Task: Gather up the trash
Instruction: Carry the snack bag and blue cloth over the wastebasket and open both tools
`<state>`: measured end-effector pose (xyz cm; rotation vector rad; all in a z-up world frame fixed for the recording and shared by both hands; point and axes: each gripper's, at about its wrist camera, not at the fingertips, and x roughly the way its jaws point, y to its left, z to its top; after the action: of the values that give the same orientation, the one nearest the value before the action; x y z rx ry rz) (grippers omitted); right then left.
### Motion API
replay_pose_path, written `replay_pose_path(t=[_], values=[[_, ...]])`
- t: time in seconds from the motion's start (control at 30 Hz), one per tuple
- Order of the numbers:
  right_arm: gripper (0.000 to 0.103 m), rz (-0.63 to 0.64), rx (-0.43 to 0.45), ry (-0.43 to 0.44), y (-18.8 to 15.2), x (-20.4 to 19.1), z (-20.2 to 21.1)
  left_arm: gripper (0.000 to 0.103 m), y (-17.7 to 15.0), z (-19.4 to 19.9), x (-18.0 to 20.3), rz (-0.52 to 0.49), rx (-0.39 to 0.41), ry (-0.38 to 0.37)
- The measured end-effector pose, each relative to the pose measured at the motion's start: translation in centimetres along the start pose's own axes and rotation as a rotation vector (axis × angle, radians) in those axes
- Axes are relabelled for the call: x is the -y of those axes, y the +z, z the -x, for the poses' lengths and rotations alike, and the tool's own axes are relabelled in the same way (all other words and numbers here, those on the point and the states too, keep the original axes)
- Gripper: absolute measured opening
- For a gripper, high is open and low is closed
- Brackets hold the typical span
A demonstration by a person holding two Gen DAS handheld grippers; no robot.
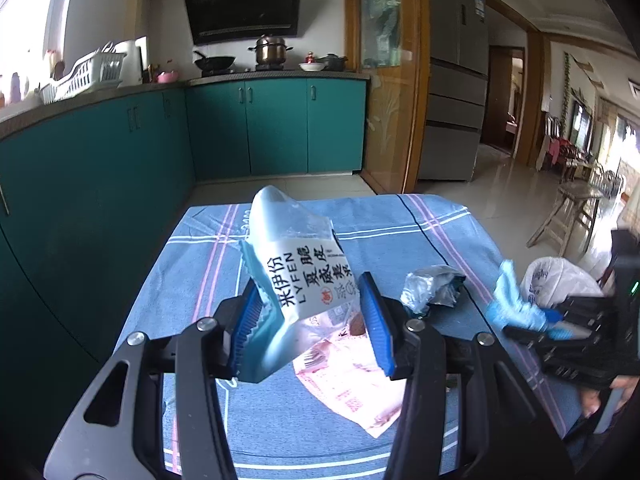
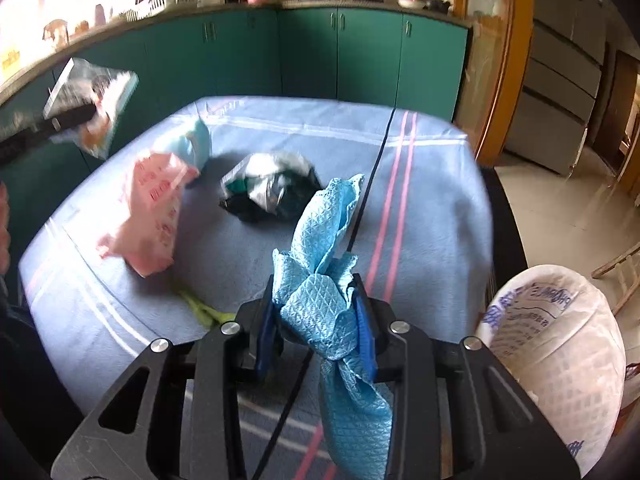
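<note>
My left gripper (image 1: 308, 320) holds a white and light-blue snack wrapper (image 1: 296, 264) above the table; the jaws stand wide and the wrapper rests against the left pad (image 1: 246, 320). It also shows lifted at the far left of the right wrist view (image 2: 94, 100). My right gripper (image 2: 316, 326) is shut on a light-blue cloth (image 2: 320, 280) over the table's right side. A pink wrapper (image 2: 148, 216) and a crumpled silver and dark wrapper (image 2: 272, 190) lie on the blue striped tablecloth (image 2: 420, 200). A bin lined with a white bag (image 2: 560, 340) stands at the table's right.
A green scrap (image 2: 204, 312) lies near the front of the table. Teal kitchen cabinets (image 1: 276, 128) run behind and to the left. A fridge (image 1: 452, 80) and a wooden stool (image 1: 568, 216) stand on the tiled floor to the right.
</note>
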<state>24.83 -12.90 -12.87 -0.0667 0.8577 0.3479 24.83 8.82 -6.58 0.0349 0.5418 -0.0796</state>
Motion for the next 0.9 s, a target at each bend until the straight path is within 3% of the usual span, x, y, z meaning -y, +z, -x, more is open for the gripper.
replay_pose_path(t=[0.2,0.47,0.67,0.9], values=[[0.035,-0.091,0.095,0.002,-0.2,2.4,3.0,0.05,-0.7,0.5,2.4,-0.076,0.013,-0.004],[0.035,-0.144,0.08,-0.028,-0.9,4.0,3.3,0.05,-1.3,0.5,5.1,-0.132,0.006,-0.023],[0.035,-0.174,0.104,-0.043,-1.3,5.1,4.2,0.05,-1.8,1.0,7.9,-0.168,0.011,-0.085],[0.035,-0.269,0.168,-0.119,-2.2,8.3,6.8,0.05,-1.0,1.2,11.8,-0.192,0.022,-0.195]])
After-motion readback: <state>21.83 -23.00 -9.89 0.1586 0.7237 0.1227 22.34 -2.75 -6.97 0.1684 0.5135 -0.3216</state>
